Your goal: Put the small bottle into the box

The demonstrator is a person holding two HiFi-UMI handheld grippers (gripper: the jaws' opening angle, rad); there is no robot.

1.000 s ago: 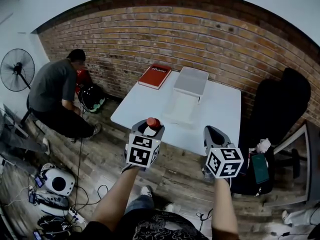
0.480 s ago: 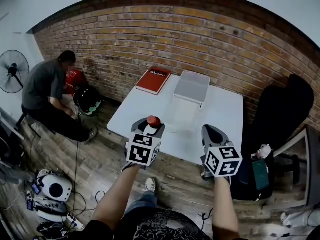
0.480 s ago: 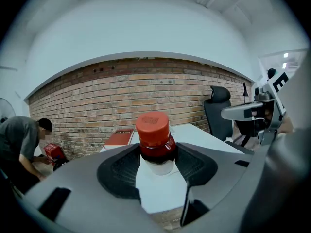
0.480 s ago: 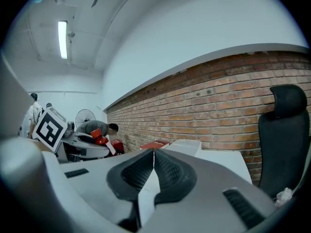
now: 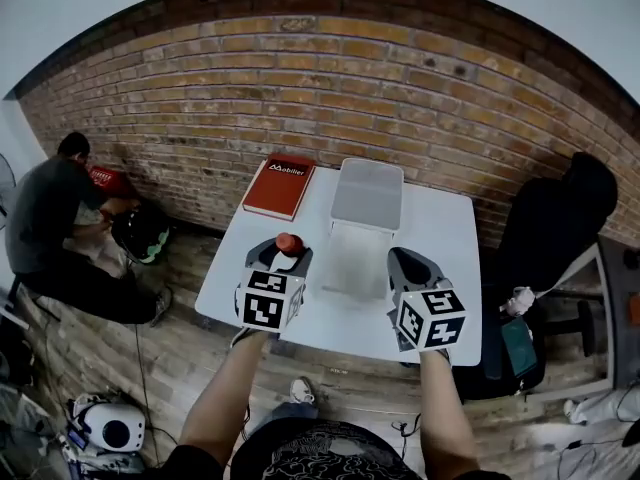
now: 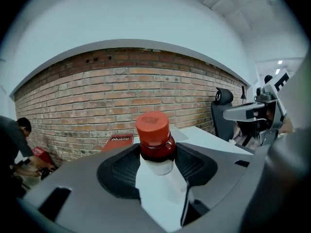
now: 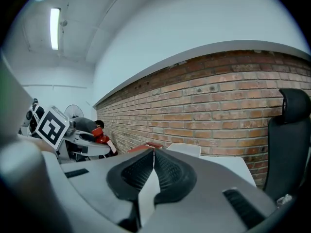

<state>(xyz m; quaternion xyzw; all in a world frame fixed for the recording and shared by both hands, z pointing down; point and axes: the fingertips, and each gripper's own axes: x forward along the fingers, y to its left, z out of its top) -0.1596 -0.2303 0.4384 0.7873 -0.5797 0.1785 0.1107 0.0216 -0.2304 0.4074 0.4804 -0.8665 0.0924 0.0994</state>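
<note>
Your left tool (image 5: 279, 258) is clamped on the small bottle (image 5: 289, 244). Its jaws press in just under the red cap and hold the bottle upright over the near-left edge of the white desk (image 5: 440, 228). Your right tool (image 5: 409, 269) has its jaws closed together with nothing between them, and it hovers over the near-right part of the desk. The clear box (image 5: 356, 260) sits on the desk between the two tools, slightly beyond them. A red book (image 5: 279, 185) lies at the far-left corner.
</note>
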